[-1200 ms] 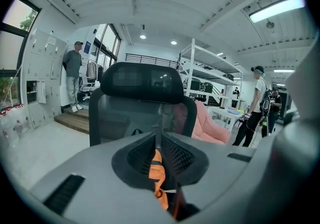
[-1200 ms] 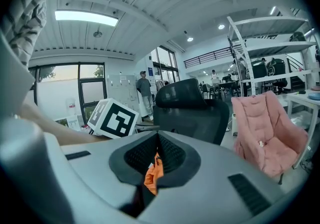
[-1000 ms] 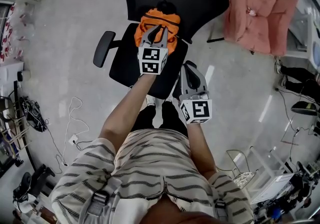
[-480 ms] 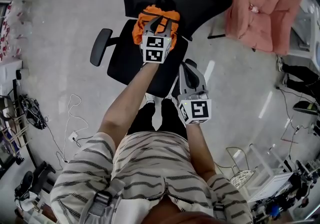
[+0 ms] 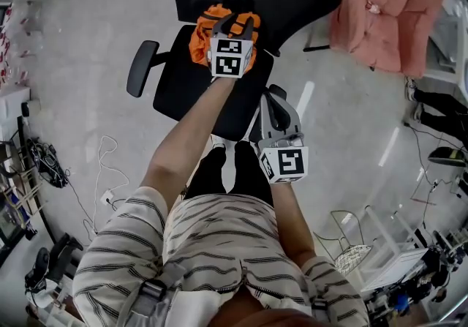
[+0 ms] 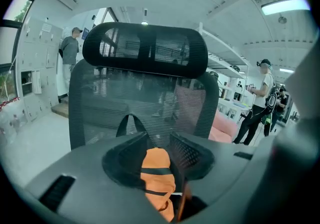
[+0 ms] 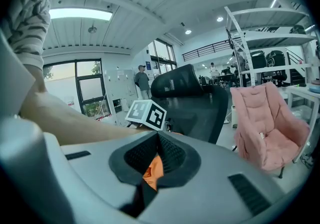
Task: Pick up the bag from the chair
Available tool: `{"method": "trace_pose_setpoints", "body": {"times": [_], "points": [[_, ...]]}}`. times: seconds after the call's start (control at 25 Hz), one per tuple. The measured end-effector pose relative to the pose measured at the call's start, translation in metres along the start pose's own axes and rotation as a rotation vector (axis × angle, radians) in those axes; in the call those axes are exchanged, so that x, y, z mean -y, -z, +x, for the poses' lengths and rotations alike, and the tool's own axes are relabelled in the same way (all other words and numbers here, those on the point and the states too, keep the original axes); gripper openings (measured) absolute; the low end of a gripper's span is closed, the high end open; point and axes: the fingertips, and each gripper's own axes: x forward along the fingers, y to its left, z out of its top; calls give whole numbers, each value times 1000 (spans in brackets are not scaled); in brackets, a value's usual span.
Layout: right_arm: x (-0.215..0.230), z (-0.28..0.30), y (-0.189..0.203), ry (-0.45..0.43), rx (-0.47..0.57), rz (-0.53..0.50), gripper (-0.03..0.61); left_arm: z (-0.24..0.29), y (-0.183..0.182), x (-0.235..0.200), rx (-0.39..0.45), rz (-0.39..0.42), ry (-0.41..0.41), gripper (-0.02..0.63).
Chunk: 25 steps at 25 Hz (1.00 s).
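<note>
On the black chair (image 5: 183, 91), orange bag (image 5: 201, 44) between the wide, just-opening jaws of the left tool (image 5: 234, 23); right tool (image 5: 276, 93) closed, empty.

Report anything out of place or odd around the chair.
Nothing is spilled or damaged. Only the orange bag stands out: it lies slumped on the seat of the black chair, against its backrest, where a person would sit.
</note>
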Motion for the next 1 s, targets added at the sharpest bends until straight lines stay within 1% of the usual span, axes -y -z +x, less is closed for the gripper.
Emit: {"method": "trace_pose_setpoints", "body": {"times": [0.2,0.36,0.52,0.64,1.0], "points": [[-2,3,3,-17,-13,-5,18,18,3,-13,-22,-43,-27,141],[-1,4,6,-22,-19,-5,17,28,5,-19,-31,-43,-47,141],[2,3,9,-23,-24,-8,17,37,10,-26,-46,-64,-65,141],[7,3,10,-18,-26,-5,18,42,7,-29,-40,-60,-74,141],[17,0,18,-2,-41,12,18,59,-2,-35,-40,-87,-94,141]]}}
